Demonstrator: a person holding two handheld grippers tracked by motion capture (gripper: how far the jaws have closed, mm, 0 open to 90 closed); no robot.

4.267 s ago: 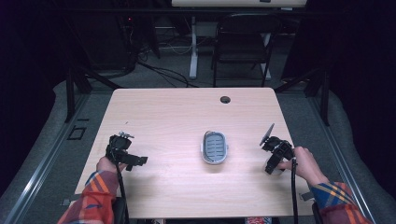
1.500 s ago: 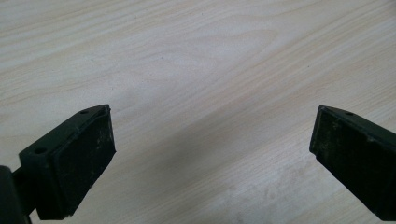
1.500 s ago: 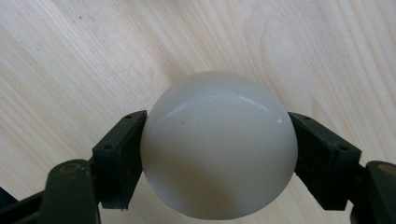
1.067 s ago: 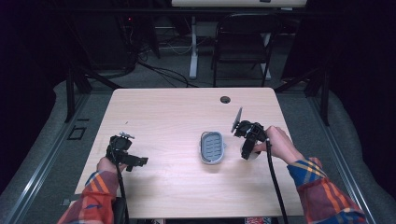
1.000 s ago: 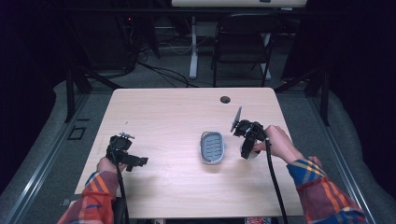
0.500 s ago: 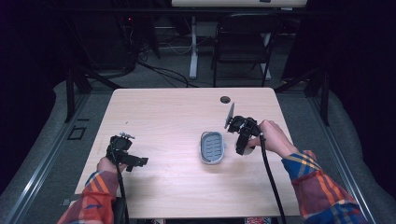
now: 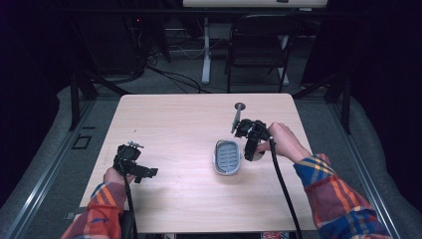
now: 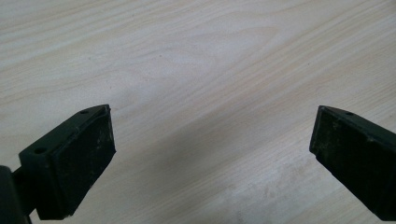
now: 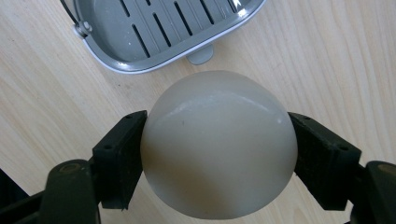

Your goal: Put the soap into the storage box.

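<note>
Dark room, wood desk (image 7: 174,124). Right tool (image 9: 217,154) pinches a round soap (image 9: 218,144) beside the grey dish (image 9: 159,28), not in yet; left tool (image 8: 210,158) spread wide w/ nothing, near the desk's left edge.

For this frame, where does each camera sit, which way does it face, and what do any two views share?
High view: fixed above the person's side, looking forward and down on the table; both forearms, the left gripper and right gripper enter from below.
Left gripper view: rides the left gripper, looking down at bare tabletop between its wide-apart jaws.
Right gripper view: rides the right gripper, its jaws clamping a pale ball, the grey slotted dish just beyond.
Shared: high and right gripper views both show the dish and wood tabletop.
</note>
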